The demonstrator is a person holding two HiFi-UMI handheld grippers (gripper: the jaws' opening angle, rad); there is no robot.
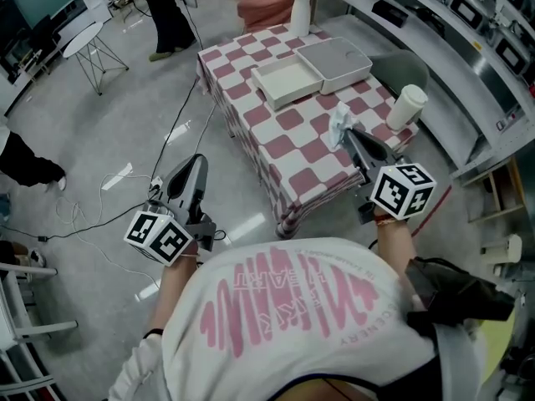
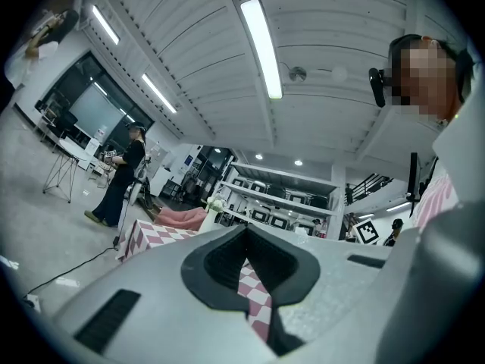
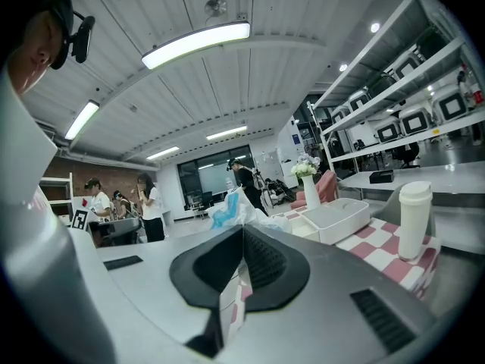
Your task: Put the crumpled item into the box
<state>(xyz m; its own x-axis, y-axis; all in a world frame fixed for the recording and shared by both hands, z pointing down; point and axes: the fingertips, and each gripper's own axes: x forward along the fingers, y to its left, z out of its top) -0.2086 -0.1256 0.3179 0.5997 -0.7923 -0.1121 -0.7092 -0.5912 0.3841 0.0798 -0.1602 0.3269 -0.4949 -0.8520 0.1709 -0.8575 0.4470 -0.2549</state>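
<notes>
Overhead, we are pinching the crumpled white paper wad [image 1: 338, 122] in the right gripper [image 1: 348, 134] above the pink-and-white checked tablecloth [image 1: 292, 153], short of the open shallow white box [image 1: 288, 82], while the left gripper [image 1: 195, 163] is hanging spare over grey floor. Along the left jaws, we are seeing them closed on nothing. Along the right jaws, they are clamping the wad's base under ceiling strip lights.

We counted one table [image 1: 251, 134], one box [image 1: 287, 81], one lid [image 1: 336, 63], one vase [image 1: 300, 15], one cup [image 1: 407, 107] and one crumpled item [image 1: 338, 123]
</notes>
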